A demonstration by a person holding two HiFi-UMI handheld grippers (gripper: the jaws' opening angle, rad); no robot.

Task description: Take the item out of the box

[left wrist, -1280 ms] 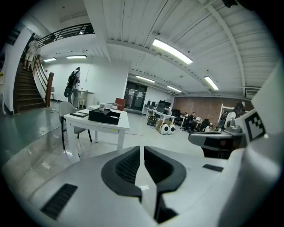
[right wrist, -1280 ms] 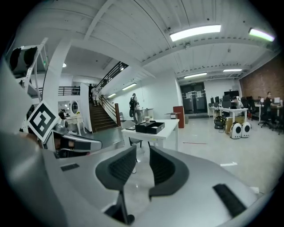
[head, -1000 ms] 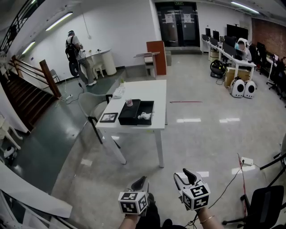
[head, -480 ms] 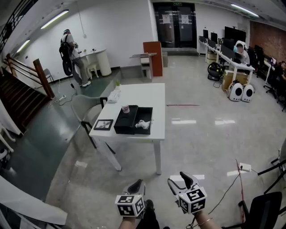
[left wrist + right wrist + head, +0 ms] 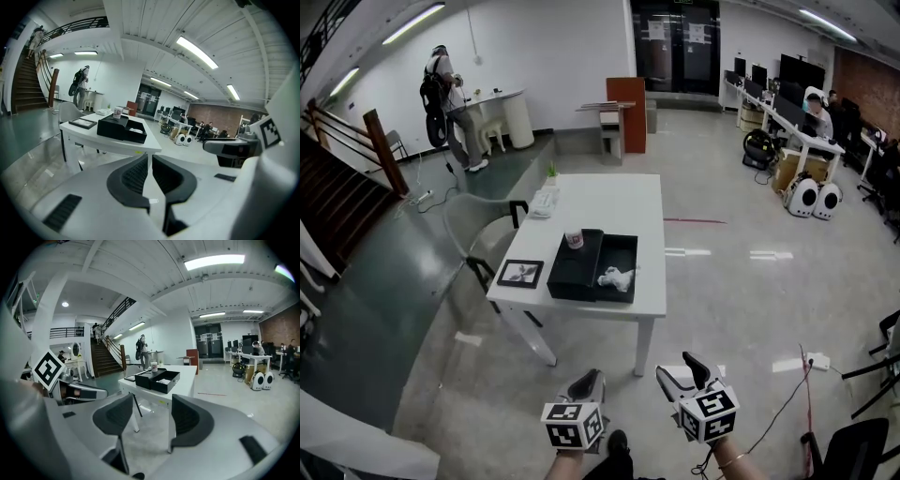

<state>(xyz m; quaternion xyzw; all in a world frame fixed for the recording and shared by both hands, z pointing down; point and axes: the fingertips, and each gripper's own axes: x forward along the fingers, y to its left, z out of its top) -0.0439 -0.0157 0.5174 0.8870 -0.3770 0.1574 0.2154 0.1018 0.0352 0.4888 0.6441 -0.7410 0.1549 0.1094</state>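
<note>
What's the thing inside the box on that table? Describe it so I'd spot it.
On the white table in the middle of the hall lies an open black box. In its right half sits a small crumpled white item, the only thing in that tray; the cup and the framed picture are further left.

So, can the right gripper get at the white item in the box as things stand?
Probably not yet: the right gripper, jaws opening and empty, hangs well short of the table. The white item lies uncovered in the open box, so only distance bars it.
</note>
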